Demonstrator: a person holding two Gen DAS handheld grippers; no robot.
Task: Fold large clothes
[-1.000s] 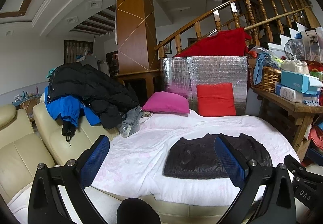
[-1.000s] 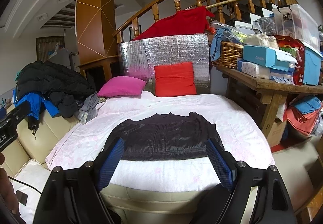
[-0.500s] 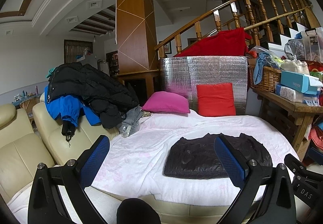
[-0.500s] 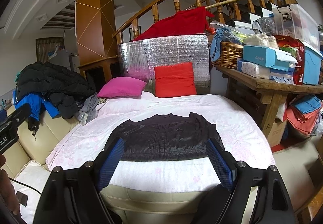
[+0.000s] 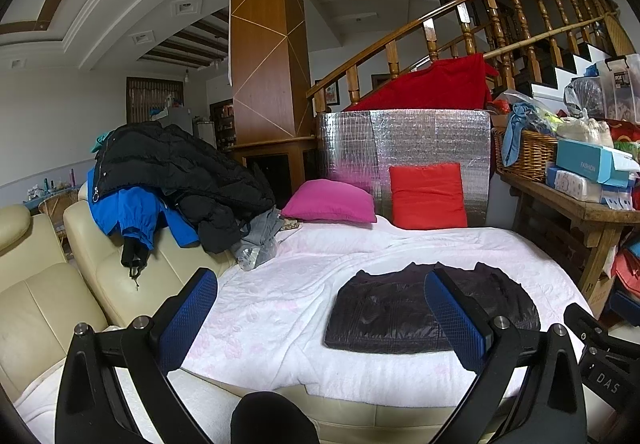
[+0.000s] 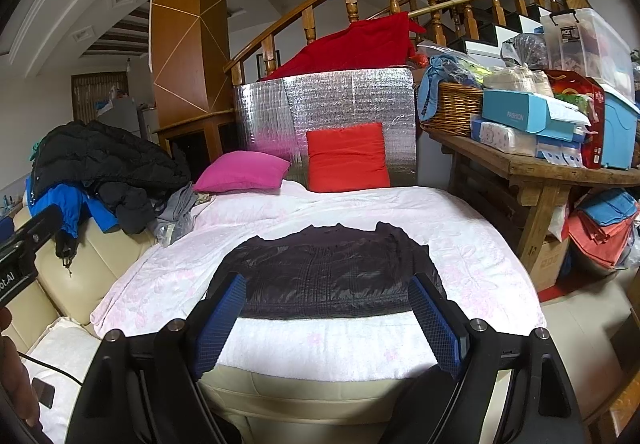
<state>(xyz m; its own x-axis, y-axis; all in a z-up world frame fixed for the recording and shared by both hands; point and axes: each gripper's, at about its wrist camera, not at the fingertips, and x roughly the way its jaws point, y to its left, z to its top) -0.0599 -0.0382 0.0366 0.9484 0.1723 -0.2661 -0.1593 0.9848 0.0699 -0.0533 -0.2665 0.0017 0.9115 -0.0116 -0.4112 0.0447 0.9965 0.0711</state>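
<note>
In front of me a white quilted bedcover with faint pink flowers (image 6: 460,228) is spread over the seat. At its far end a magenta cushion (image 6: 242,171) lies flat just beside a red square cushion (image 6: 347,158), which leans upright against a silver foil insulation panel (image 6: 340,100). A cream leather sofa (image 5: 44,296) runs along my left. To my right a rough wooden table (image 6: 532,170) carries a woven wicker basket (image 6: 454,108) and a teal cardboard box (image 6: 520,115). Behind rise a brown wooden pillar (image 5: 268,44) and a curved wooden stair railing (image 5: 480,12).
</note>
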